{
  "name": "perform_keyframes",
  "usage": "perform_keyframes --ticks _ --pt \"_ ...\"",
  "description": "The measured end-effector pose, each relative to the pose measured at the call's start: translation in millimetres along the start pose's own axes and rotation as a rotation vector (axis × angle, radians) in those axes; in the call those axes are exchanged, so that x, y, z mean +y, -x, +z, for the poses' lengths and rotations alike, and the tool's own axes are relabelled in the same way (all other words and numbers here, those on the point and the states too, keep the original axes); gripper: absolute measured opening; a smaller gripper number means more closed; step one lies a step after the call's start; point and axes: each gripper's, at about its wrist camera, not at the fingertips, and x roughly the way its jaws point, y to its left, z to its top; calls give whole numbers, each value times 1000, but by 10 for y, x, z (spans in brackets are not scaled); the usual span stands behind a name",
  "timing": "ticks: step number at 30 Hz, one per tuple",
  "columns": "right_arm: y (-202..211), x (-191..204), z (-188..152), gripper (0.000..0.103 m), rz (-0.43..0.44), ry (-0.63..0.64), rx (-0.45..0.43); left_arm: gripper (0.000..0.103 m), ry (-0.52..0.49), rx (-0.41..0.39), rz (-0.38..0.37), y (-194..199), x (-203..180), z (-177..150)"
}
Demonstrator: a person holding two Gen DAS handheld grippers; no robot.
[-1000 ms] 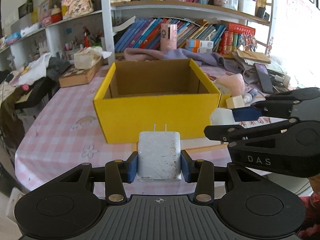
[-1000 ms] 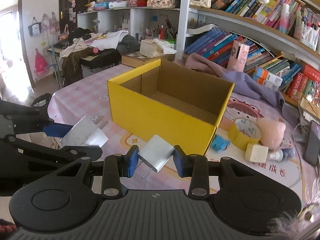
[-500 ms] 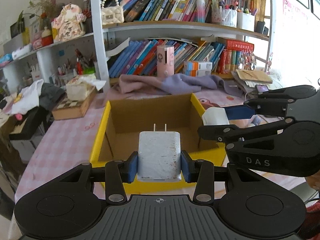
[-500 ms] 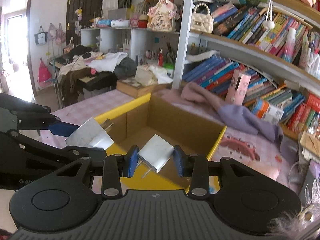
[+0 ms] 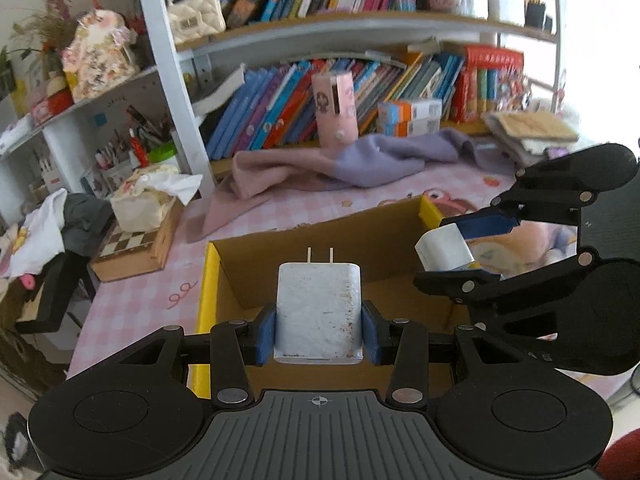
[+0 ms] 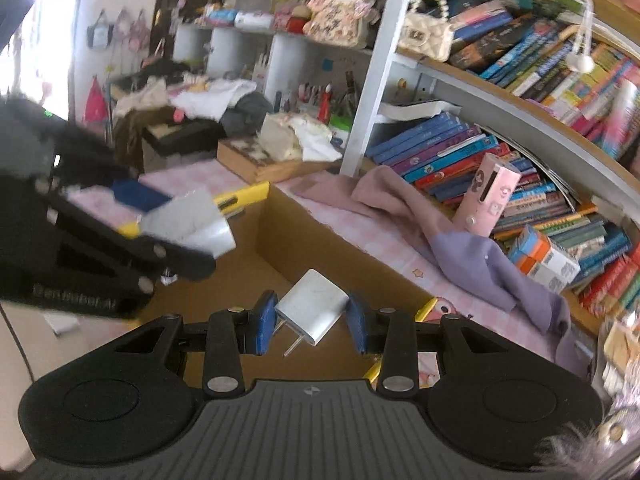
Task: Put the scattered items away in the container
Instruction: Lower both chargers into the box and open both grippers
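Hand-held gripper (image 5: 319,327), boxy scuffed charger (image 5: 319,312)

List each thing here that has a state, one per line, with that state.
Left gripper: jaws shut on a white charger, above the box.
White charger: held upright, prongs pointing away from the camera.
Right gripper: jaws shut on a smaller charger.
Smaller charger: held tilted, prongs toward the camera.
Yellow box: open-topped, nothing seen on its visible floor.
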Motion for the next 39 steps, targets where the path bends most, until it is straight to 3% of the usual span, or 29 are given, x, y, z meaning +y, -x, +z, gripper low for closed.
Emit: perform_keyframes --ticks 19,30,39 --pt "-1389 -25 13 36 147 462 292 42 -151 275 -19 -1254 -77 268" --pt "-1599 -19 -64 36 210 530 393 42 -154 374 -42 -1615 -73 218" --pt "-1562 -6 -94 36 217 539 400 45 -147 391 -64 -1639 -47 145"
